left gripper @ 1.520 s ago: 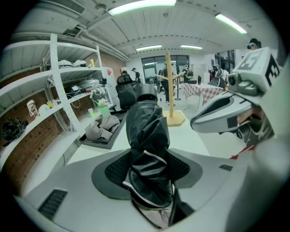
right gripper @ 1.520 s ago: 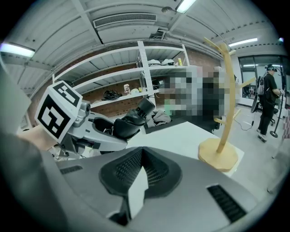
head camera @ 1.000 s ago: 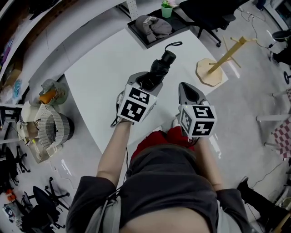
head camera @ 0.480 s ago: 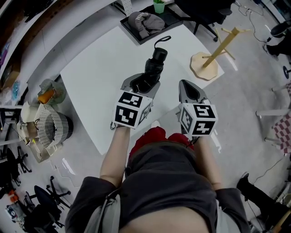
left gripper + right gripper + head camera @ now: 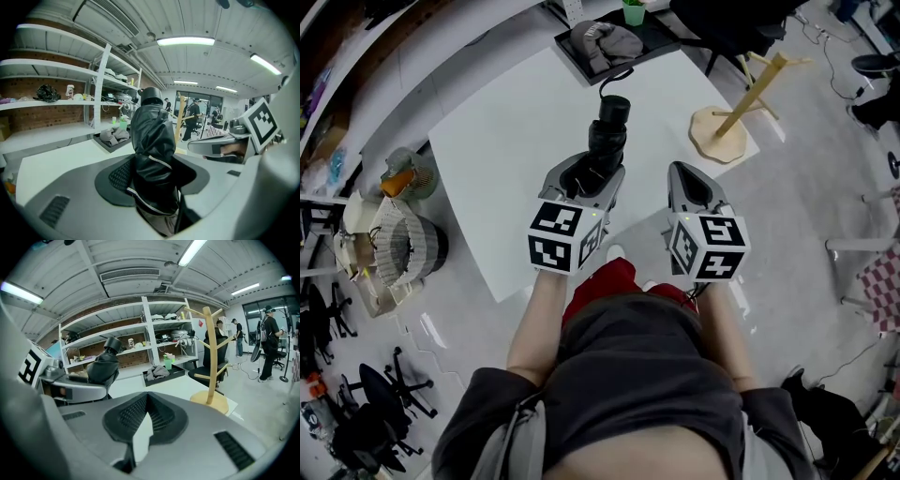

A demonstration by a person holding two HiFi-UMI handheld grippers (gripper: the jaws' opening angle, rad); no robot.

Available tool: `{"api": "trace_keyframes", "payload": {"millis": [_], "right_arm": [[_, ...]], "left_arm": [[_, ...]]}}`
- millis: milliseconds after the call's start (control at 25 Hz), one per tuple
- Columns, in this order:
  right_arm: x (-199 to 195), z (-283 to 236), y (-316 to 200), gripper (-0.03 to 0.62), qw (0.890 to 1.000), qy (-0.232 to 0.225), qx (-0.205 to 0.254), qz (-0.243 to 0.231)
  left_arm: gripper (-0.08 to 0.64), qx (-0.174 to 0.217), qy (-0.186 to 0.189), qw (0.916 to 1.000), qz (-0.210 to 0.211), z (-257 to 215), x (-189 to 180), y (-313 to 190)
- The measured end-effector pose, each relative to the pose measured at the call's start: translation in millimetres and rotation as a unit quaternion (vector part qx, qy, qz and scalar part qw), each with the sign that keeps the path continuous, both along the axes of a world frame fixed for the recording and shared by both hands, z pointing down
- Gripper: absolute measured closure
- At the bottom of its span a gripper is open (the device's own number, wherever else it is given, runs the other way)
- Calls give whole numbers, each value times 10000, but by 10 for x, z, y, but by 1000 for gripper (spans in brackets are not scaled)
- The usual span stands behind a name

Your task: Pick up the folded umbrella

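Observation:
The folded black umbrella [image 5: 606,141] sits between the jaws of my left gripper [image 5: 589,174], lifted off the white table [image 5: 487,169]. Its handle end points away from me, with the wrist strap [image 5: 614,75] trailing beyond. In the left gripper view the umbrella [image 5: 152,136] stands upright and fills the gap of the left gripper [image 5: 154,171], both pads pressing its fabric. My right gripper [image 5: 689,183] hovers beside it on the right, over the table's near corner. In its own view the right gripper [image 5: 146,401] has its tips together with nothing between them.
A black tray [image 5: 581,58] with a grey cloth [image 5: 609,39] and a green cup [image 5: 633,11] sits at the table's far edge. A wooden stand [image 5: 727,127] occupies the right corner. Baskets [image 5: 403,248] stand on the floor at left. Shelves and people fill the background.
The left gripper has risen and drawn back toward me with the umbrella, which has swung from leaning right to pointing straight away. The right gripper shifted slightly with it.

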State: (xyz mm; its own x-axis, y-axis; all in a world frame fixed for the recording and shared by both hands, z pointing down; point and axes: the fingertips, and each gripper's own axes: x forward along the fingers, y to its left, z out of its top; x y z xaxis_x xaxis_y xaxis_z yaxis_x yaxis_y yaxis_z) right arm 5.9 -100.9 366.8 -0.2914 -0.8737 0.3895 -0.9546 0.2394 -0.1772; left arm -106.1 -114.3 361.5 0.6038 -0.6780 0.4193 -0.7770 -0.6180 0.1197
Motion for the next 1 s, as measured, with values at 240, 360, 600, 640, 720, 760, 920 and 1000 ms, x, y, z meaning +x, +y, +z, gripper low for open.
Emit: {"api": "trace_keyframes", "payload": {"millis": [240,360,600,640,720,760,920,1000], "right_arm": [[-6,-104,111,575,9994,-95,314,-130],[4,-167,181,574,9988,-144,435,-180],[-23,-323,330,574,9968,-292,671,-315],[-30,-357,357,575,9963,-310,727,-335],[-42,-416,405,574,9953,-342,833,-370],[-46,-439,425,574,9948,-356,875,-386],[-33,-520,499,574,9932,-393,1022,-396],[-13,-563,541,574,9924,-396,1100,-381]], "left_arm": [[336,258,189,9984,-462,-87,-121,153],[336,349,238,9969,-669,-125,-179,250],[336,615,433,9909,-1115,-237,-293,452],[336,653,481,9897,-1182,-262,-317,489],[335,727,557,9872,-1306,-312,-370,551],[336,760,588,9860,-1363,-336,-398,575],[335,872,697,9813,-1567,-429,-497,651],[336,914,738,9794,-1645,-467,-530,700]]}}
